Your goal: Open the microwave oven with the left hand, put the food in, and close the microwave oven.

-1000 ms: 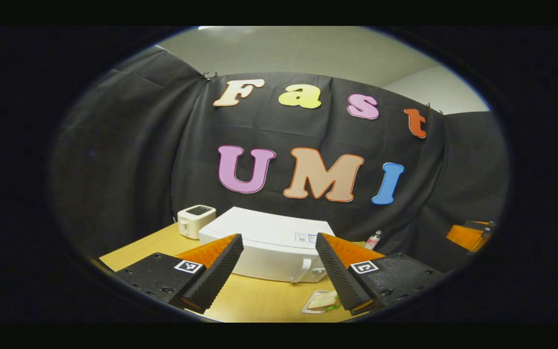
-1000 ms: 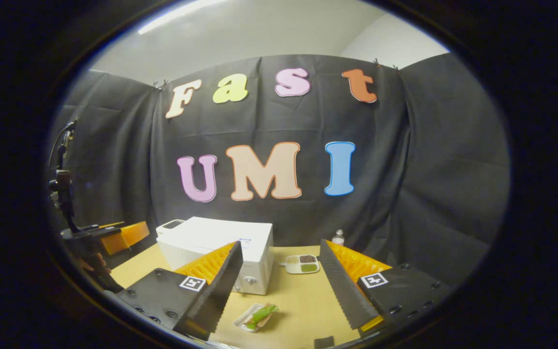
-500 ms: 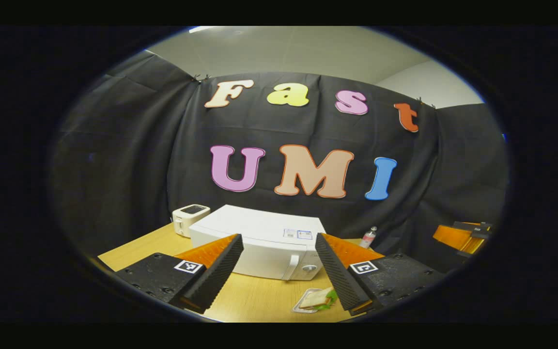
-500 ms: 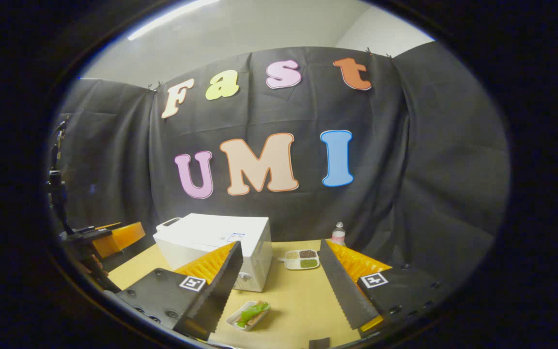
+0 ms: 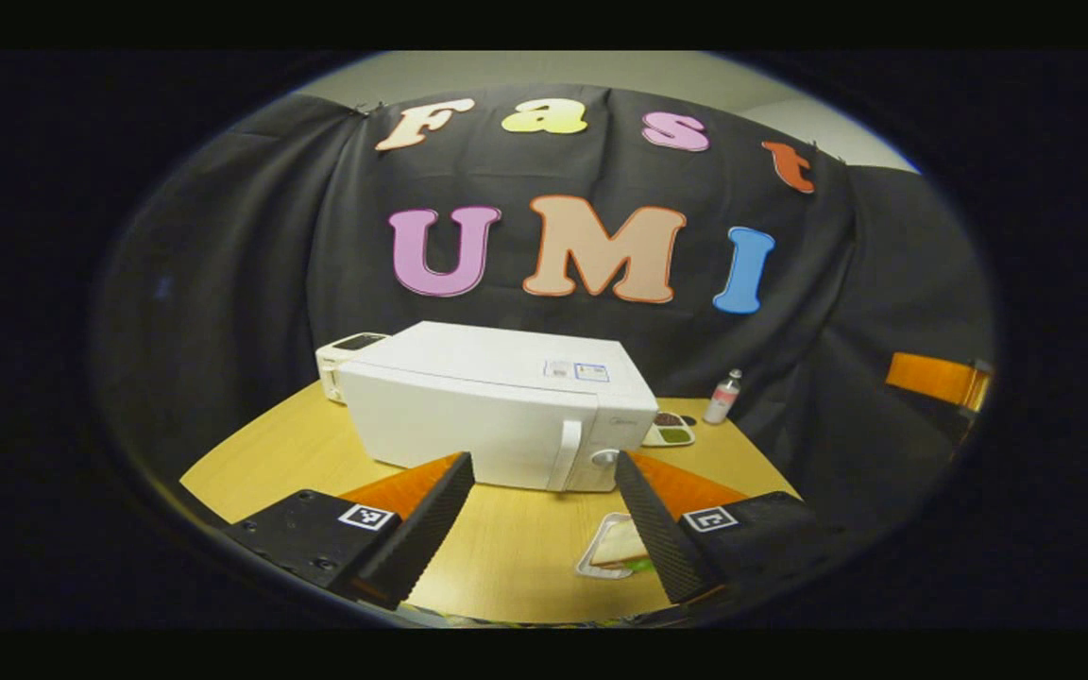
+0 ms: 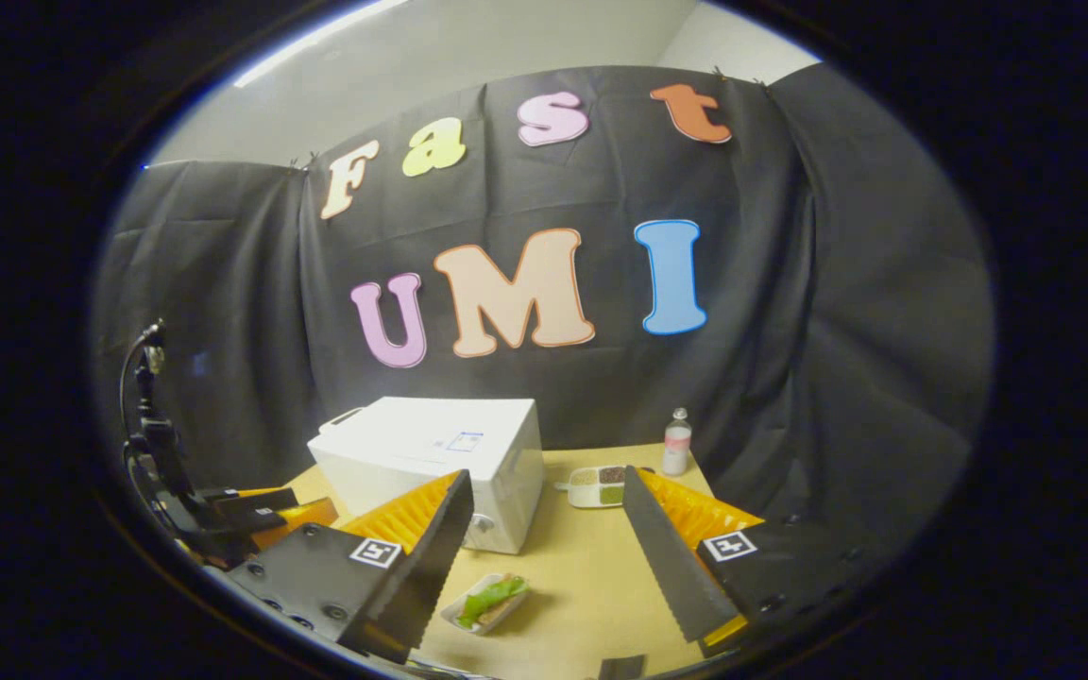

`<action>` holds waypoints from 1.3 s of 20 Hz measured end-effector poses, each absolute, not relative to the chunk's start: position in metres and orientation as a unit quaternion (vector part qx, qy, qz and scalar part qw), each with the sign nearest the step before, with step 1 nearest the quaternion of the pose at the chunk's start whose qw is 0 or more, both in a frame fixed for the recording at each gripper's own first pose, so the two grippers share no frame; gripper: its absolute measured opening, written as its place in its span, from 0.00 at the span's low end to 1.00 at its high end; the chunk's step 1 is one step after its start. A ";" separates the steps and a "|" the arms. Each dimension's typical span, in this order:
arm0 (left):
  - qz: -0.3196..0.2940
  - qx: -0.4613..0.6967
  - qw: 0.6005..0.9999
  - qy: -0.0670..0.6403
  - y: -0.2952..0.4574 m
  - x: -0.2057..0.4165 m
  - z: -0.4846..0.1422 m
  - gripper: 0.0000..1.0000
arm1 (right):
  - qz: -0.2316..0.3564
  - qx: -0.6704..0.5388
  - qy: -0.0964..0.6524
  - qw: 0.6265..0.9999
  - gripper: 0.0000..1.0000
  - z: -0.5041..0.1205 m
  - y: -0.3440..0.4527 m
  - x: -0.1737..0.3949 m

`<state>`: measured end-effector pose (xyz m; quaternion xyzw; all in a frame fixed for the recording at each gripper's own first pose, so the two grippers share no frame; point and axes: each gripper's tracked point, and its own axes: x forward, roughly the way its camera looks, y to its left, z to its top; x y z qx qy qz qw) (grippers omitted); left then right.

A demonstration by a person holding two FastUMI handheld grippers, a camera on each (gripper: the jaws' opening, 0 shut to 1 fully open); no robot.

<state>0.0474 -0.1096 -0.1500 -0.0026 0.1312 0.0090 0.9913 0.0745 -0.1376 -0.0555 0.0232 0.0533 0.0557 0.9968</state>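
Observation:
A white microwave oven point(image 5: 497, 406) stands on the wooden table point(image 5: 298, 453) with its door shut; its vertical handle point(image 5: 567, 455) is at the door's right side. A sandwich in a clear tray point(image 5: 612, 550) lies on the table in front of it. My left gripper point(image 5: 539, 534) hovers open above the table short of the oven, its fingers framing the handle area. In the right gripper view the microwave oven point(image 6: 440, 467) is seen from its right end, the sandwich tray point(image 6: 487, 601) lies near, and my right gripper point(image 6: 549, 567) is open and empty. The left gripper point(image 6: 261, 515) shows far left.
A white toaster point(image 5: 346, 354) stands behind the oven on the left. A divided dish of grains point(image 6: 599, 485) and a small bottle point(image 6: 676, 442) sit at the back right of the table. Black cloth walls the booth on all sides.
The left gripper has tipped down and moved nearer, so the oven's front and handle now show above its fingers. The right gripper shifted slightly; both stayed open.

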 end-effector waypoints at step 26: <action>-0.061 0.021 0.954 0.292 -0.119 0.190 -0.324 0.61 | -0.079 0.066 0.112 0.988 1.00 -0.114 -0.144 0.045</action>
